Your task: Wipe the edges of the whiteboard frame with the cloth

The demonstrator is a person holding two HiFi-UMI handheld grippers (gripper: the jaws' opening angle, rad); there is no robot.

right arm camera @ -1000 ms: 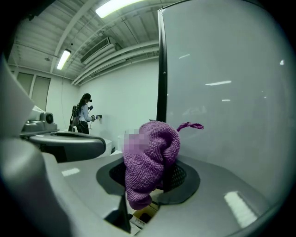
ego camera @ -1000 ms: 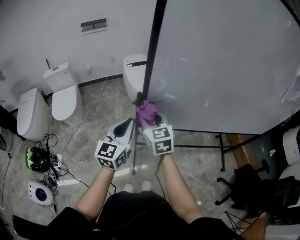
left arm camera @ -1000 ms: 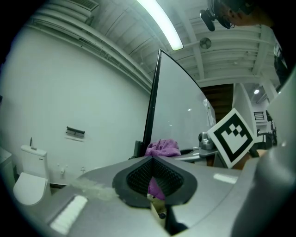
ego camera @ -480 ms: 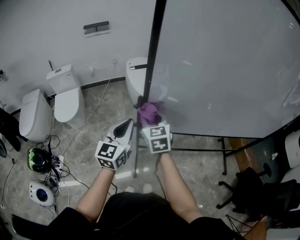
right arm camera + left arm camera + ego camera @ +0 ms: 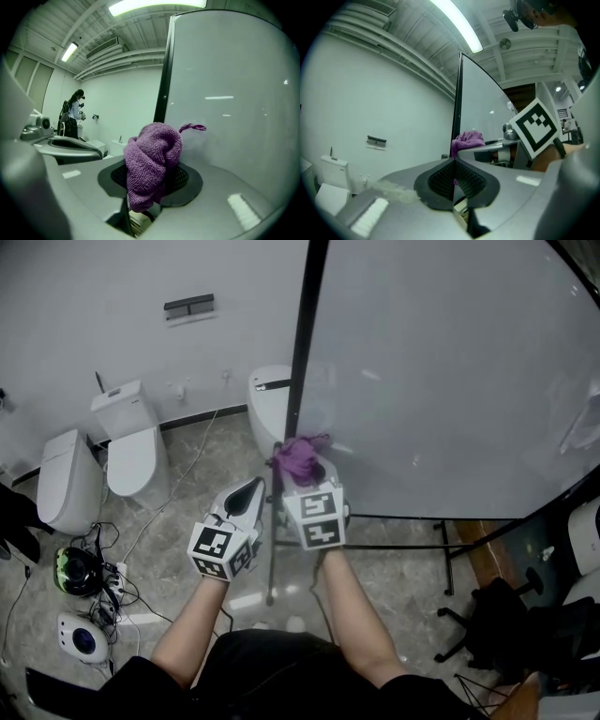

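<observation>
A bunched purple cloth (image 5: pixel 297 457) (image 5: pixel 152 161) is clamped in my right gripper (image 5: pixel 302 468) (image 5: pixel 149 180), which is shut on it. The cloth sits right by the black left edge of the whiteboard frame (image 5: pixel 302 352) (image 5: pixel 164 89); actual contact cannot be made out. The white board surface (image 5: pixel 441 362) fills the right of the head view. My left gripper (image 5: pixel 249 498) (image 5: pixel 453 176) is shut and empty, just left of the right one and below the frame edge. In the left gripper view the cloth (image 5: pixel 467 139) shows beyond the closed jaws.
Two white toilets (image 5: pixel 131 432) (image 5: pixel 66 479) and a third white fixture (image 5: pixel 267 399) stand along the wall on a marble floor. Cables and devices (image 5: pixel 80 577) lie at lower left. The board's black stand legs (image 5: pixel 394 531) and a dark chair (image 5: pixel 506 610) are at the right.
The cloth and right gripper have shifted slightly up along the frame's left edge. The left gripper has kept its place beside it.
</observation>
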